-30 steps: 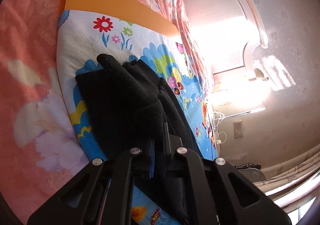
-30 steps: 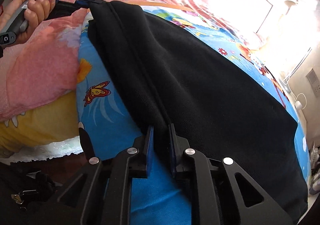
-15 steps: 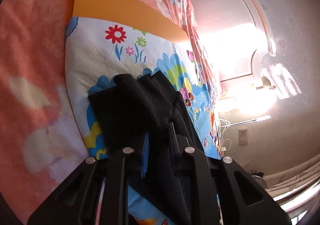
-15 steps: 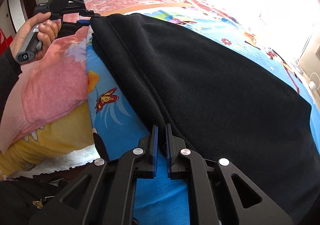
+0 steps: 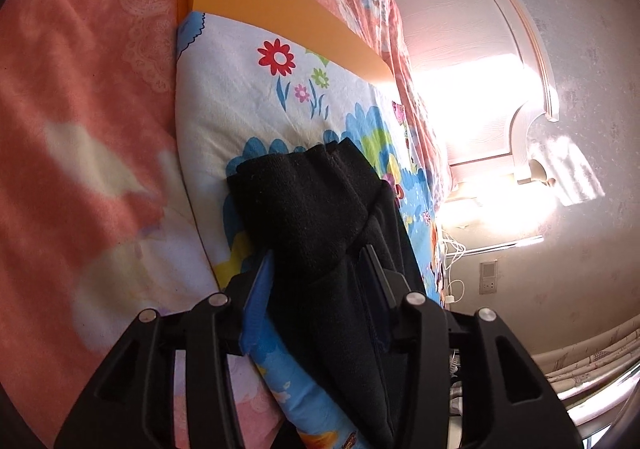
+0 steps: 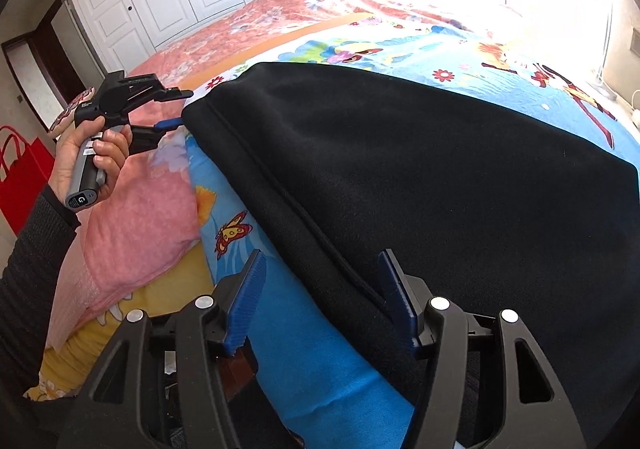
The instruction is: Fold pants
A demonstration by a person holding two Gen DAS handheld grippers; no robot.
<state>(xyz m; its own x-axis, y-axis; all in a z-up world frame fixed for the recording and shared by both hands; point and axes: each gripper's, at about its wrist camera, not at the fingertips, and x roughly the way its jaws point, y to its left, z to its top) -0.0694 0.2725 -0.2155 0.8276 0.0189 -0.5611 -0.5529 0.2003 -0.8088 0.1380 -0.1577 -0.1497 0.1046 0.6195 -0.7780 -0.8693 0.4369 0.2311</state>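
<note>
Both my grippers have just let go: left gripper (image 5: 318, 263) and right gripper (image 6: 322, 277) jaws are opening, the black fleece pants (image 6: 420, 169) lying folded on the cartoon-print quilt (image 6: 460, 49), long edge running between them.

pants (image 6: 440, 153): black | sheet (image 6: 288, 333): blue, cartoon flowers | blanket (image 5: 80, 89): pink floral | bag (image 6: 20, 169): red

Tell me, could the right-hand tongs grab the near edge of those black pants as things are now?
Probably yes. The right tongs are opening, with the near edge of the black pants lying on the blue cartoon sheet between the blue pads, which are not pressing it. Nothing blocks them; closing should catch it.
</note>
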